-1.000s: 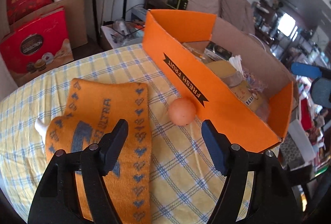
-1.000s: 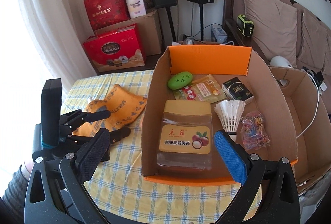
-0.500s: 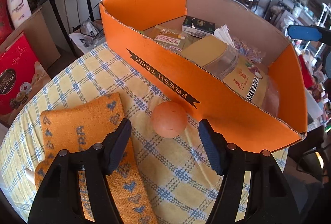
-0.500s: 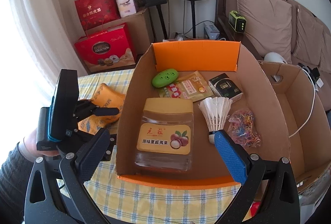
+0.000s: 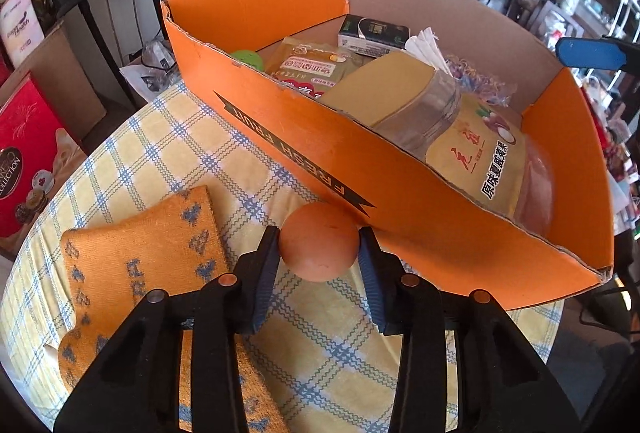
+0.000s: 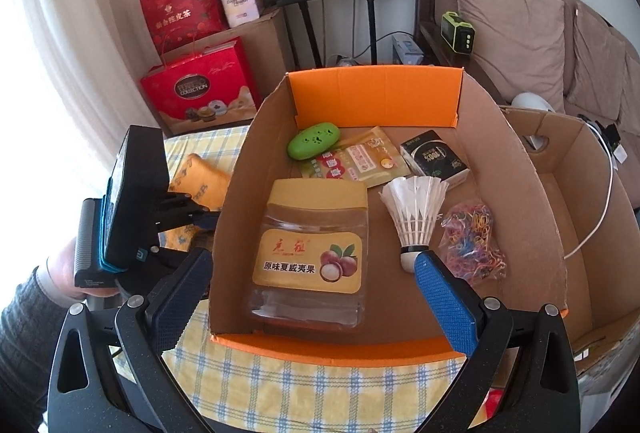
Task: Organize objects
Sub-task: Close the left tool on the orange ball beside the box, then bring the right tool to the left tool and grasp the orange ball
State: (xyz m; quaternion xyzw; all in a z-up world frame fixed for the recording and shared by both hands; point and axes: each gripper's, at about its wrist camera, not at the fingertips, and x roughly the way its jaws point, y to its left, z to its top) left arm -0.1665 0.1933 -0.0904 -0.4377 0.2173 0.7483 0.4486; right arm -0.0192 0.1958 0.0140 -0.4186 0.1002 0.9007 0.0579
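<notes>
Gripping an orange ball (image 5: 318,241), the left gripper (image 5: 319,247) has both pads pressed against the ball's sides, jaws clenched on it just above the yellow checked tablecloth (image 5: 160,149). Directly ahead of those jaws, touching or nearly touching the ball's far side, runs the orange outer wall of a cardboard box (image 5: 400,209) printed "FRESH FRUIT". Left of the jaws an orange sock (image 5: 148,257) with grey-blue hearts lies flat on the cloth, its lower end passing under the left finger. Beyond the wall, inside the box, a clear jar (image 5: 440,121) with a tan lid lies on its side, with a snack packet (image 5: 316,67), a dark small carton (image 5: 374,33) and a green oval case (image 5: 246,59) further forward. Right gripper (image 6: 316,289) released, jaws spread wide and holding nothing; they straddle the box's near end, with the left finger outside the cardboard wall and the blue-padded right finger (image 6: 446,299) over the box interior. Between the jaws lies the jar. Just ahead of the right finger a white shuttlecock (image 6: 416,209) rests on the box floor, cork end toward the finger, and a bag of coloured rubber bands (image 6: 474,243) sits just right of it. Left of these jaws the other handheld unit is seen from behind; the ball itself is hidden in this view.
</notes>
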